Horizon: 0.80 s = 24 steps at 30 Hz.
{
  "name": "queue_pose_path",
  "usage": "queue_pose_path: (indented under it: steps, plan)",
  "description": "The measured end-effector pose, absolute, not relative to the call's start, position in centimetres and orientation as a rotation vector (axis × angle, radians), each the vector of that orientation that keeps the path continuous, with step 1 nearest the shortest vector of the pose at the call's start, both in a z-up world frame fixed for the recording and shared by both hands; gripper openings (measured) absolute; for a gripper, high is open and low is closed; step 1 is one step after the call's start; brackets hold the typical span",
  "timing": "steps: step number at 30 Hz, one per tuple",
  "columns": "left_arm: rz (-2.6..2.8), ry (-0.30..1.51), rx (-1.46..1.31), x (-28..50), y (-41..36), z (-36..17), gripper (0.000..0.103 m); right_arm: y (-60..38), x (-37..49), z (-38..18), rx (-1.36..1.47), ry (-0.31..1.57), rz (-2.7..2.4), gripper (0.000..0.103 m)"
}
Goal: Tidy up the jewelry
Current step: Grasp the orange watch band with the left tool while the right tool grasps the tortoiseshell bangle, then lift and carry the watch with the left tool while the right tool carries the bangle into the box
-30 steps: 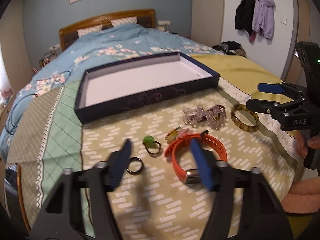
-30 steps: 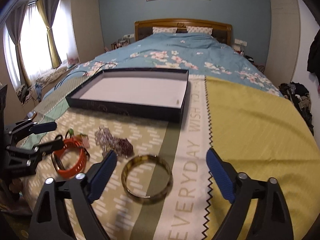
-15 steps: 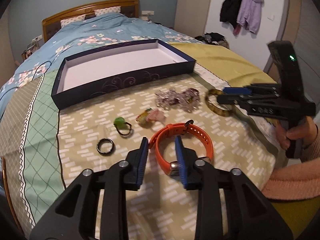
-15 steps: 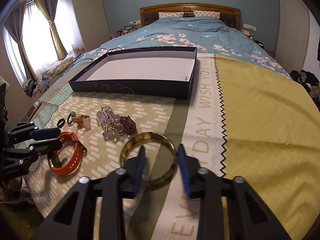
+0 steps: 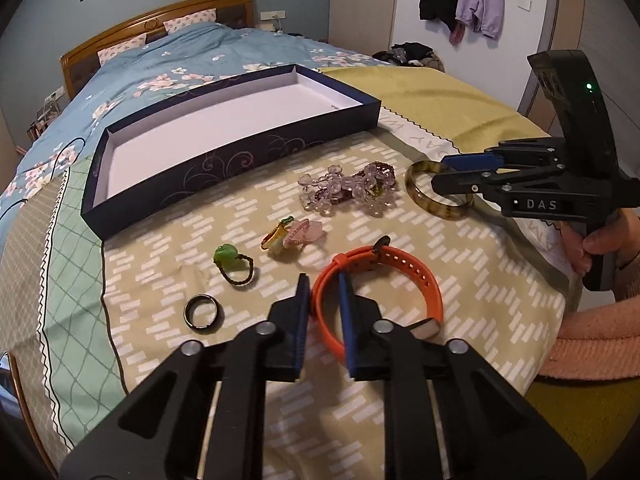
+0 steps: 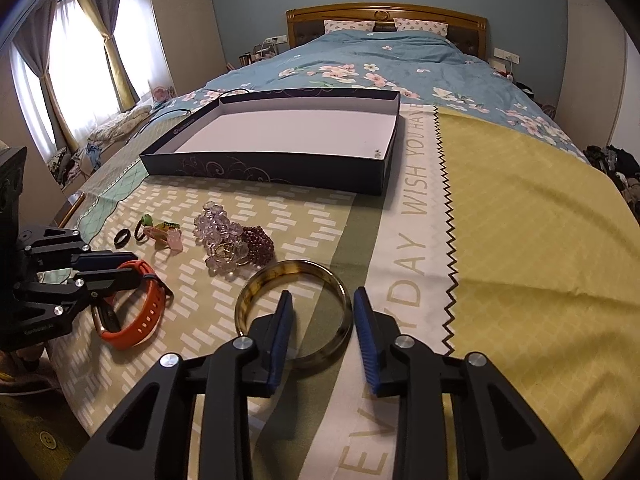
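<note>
We have both grippers straddling 1 rim each so the pieces lift edge-on toward the empty box: left gripper closing on the orange band, right gripper narrowed around the amber bangle, contact unclear.

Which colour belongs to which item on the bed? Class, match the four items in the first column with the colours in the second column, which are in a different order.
Items
1. watch-style band
2. bangle
3. plain ring
4. shallow box

Colours
A. navy outside, white inside
B. orange
C. mottled amber and brown
D. dark, almost black

Pairs: 1-B, 2-C, 3-D, 4-A
</note>
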<state>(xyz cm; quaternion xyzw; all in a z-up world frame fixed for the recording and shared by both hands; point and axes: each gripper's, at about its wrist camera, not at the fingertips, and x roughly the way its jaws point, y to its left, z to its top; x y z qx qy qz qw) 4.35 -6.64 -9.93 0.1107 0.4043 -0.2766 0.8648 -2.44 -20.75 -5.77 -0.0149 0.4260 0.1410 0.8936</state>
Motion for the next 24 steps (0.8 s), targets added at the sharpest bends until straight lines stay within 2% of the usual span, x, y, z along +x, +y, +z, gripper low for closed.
queue_pose_path:
  steps: [1,3,5,17,18,24]
  plan:
    - [-0.577,0.850,0.230,4.4,-6.6,-9.9,0.011,-20.8,-2.4,-5.8,-0.032,0.883,0.291,0.023]
    - [-0.566,0.851,0.225,4.3,-6.5,-10.0,0.010,-21.1,-2.2,-5.8,-0.026,0.884,0.285,0.010]
    - [-0.556,0.846,0.223,4.2,-6.4,-9.9,0.010,-21.4,-2.1,-5.6,-0.011,0.882,0.294,0.005]
    - [-0.503,0.755,0.106,6.1,-3.2,-6.1,0.010,-21.6,-0.9,-2.0,0.027,0.779,0.342,0.006]
    - [-0.497,0.745,0.097,6.4,-3.0,-5.7,0.010,-21.4,-0.5,-1.5,0.026,0.764,0.350,0.001]
    - [-0.436,0.713,0.078,9.4,-1.7,-4.1,0.010,-20.5,2.2,0.7,-0.014,0.712,0.366,0.000]
